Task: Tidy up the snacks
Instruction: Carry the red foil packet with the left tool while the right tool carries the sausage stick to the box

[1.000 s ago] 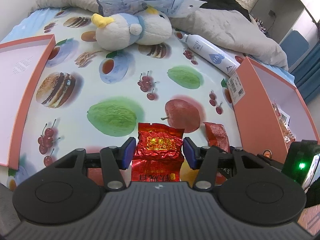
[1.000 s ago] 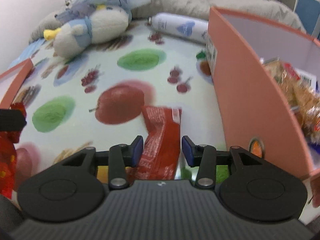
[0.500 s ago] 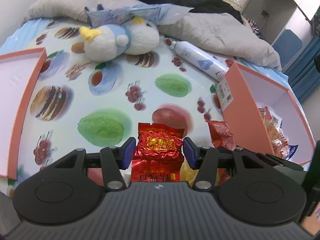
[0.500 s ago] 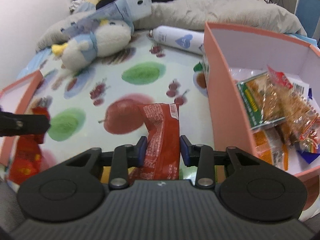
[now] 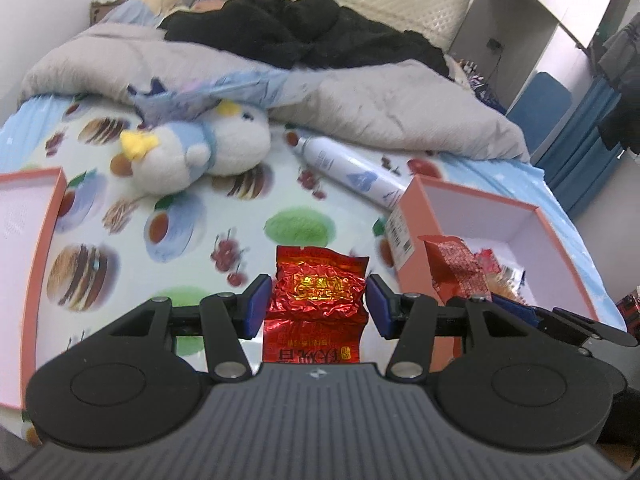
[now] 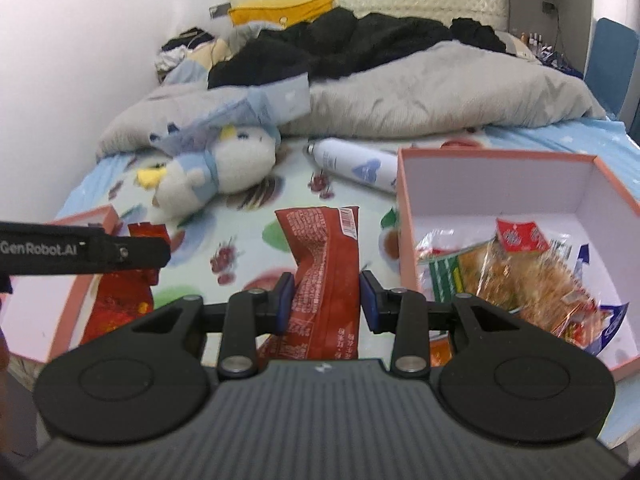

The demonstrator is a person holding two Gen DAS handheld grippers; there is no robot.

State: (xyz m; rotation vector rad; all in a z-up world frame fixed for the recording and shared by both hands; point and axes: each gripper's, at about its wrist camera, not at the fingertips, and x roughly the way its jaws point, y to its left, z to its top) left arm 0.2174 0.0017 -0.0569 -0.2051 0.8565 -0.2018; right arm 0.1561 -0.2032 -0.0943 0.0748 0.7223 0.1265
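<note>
My left gripper (image 5: 318, 304) is shut on a crinkled red foil packet with gold print (image 5: 318, 300), held up above the fruit-print sheet. My right gripper (image 6: 326, 300) is shut on a long red-brown snack packet (image 6: 326, 272), also lifted off the bed. That packet (image 5: 456, 270) shows at the right of the left wrist view, in front of the pink box (image 5: 416, 216). The pink box (image 6: 404, 200) lies to the right and holds several snack packets (image 6: 520, 280). In the right wrist view the left gripper (image 6: 158, 272) and its red foil packet (image 6: 120, 300) appear at the left.
A pink box lid (image 5: 44, 240) lies at the left edge of the bed. A plush penguin (image 5: 200, 152) and a white bottle (image 5: 352, 176) lie further back, before a grey quilt (image 5: 380, 96) and black clothes (image 5: 304, 32). Shelving (image 5: 532, 20) stands at the right.
Both grippers have risen with their packets held, so more of the bed and the inside of the pink box have come into view. The grips look unchanged.
</note>
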